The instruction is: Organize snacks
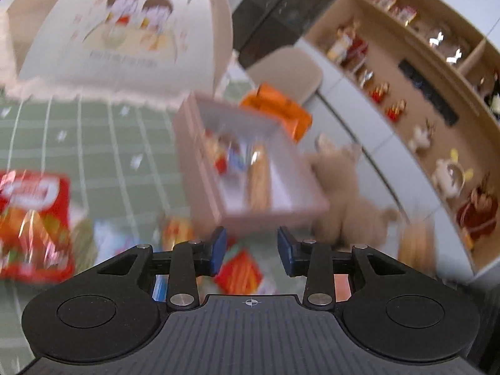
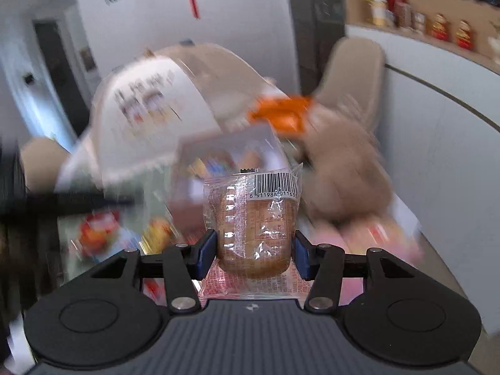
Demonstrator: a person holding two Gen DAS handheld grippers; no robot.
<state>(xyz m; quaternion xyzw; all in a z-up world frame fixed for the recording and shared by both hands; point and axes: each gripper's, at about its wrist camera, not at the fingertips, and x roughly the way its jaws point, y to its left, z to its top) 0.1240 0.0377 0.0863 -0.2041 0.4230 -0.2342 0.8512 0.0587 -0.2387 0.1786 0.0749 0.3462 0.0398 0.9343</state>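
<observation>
Two tongs show: right tongs (image 2: 254, 251) clamp a wrapped bun (image 2: 254, 231) at frame centre; left tongs (image 1: 251, 251) gape empty below the box (image 1: 250, 159).

In the left wrist view, the contents of the open pale pink cardboard box (image 1: 250, 156) are smeared by motion blur and cannot be identified. The red foil snack bag (image 1: 32, 228) is cut off by the left edge. In the right wrist view, the lower end of the clear-wrapped brown bread packet (image 2: 256, 231) is hidden behind the gripper body, and the tan plush toy (image 2: 343, 175) is blurred beyond detail.
</observation>
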